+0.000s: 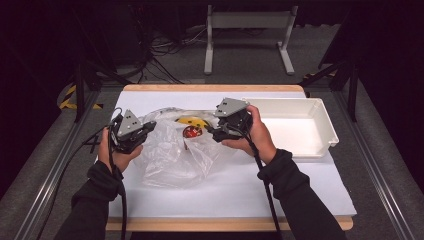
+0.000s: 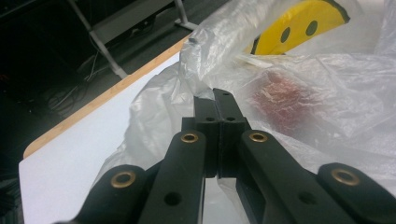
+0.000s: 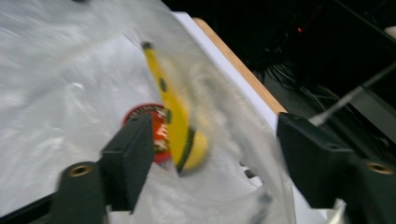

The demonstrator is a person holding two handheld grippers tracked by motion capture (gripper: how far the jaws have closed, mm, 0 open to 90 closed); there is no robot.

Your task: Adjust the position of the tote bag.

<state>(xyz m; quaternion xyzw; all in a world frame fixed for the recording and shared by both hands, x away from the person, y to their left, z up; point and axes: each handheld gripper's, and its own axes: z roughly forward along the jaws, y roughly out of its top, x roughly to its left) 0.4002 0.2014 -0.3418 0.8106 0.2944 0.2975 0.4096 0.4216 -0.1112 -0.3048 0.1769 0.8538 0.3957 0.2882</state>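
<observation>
basically a bag-loading setup: clear plastic bag (image 1: 172, 152) lies crumpled on the white tabletop (image 1: 280, 190), mouth facing the far side. left gripper (image 1: 148, 126) has its jaws together, clamped on a fold of the bag's edge, which the left gripper view shows pinched between the tips; likely there to anchor the bag and keep the mouth lifted so things can go in. right gripper (image 1: 209, 132) sits at the mouth with jaws apart, pads not pressing on anything. the yellow smiley disc (image 3: 175, 121) stands on edge between those open jaws, just beside the red round item (image 3: 156, 133), both in the bag's mouth; the film around them is blurred, so how far under it they sit is unclear. from the left gripper view, the red item reads through the film, so it's probably inside. white bin (image 1: 320, 112) sits on the right side of the tabletop, apart from the bag.
</observation>
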